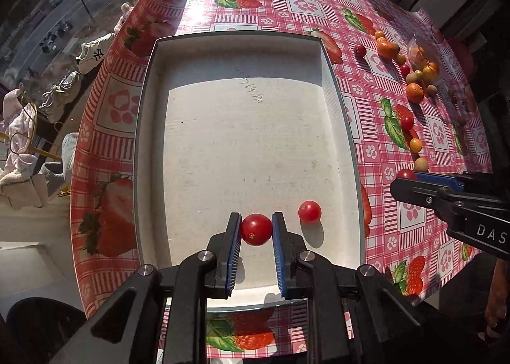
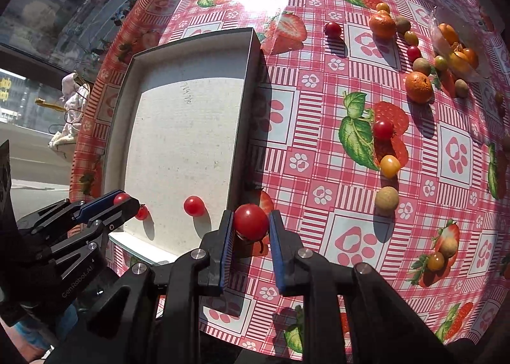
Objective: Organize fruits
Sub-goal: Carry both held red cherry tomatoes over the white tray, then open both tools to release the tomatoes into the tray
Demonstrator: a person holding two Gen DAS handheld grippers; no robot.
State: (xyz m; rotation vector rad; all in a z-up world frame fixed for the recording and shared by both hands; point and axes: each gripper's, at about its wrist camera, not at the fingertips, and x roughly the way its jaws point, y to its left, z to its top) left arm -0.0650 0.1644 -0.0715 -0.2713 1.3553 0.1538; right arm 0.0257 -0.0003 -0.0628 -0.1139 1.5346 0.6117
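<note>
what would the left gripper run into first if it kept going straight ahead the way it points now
Past the red tomato it holds, the left gripper faces bare tray floor; the tray's far wall looks first in line, though depth is unclear.

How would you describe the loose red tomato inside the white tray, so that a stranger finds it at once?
Start at the white tray on the checked tablecloth. Near its closest edge two red tomatoes sit side by side. The loose tomato lies free on the tray floor, while its neighbour, the held tomato, sits between the fingers of the left claw.
</note>
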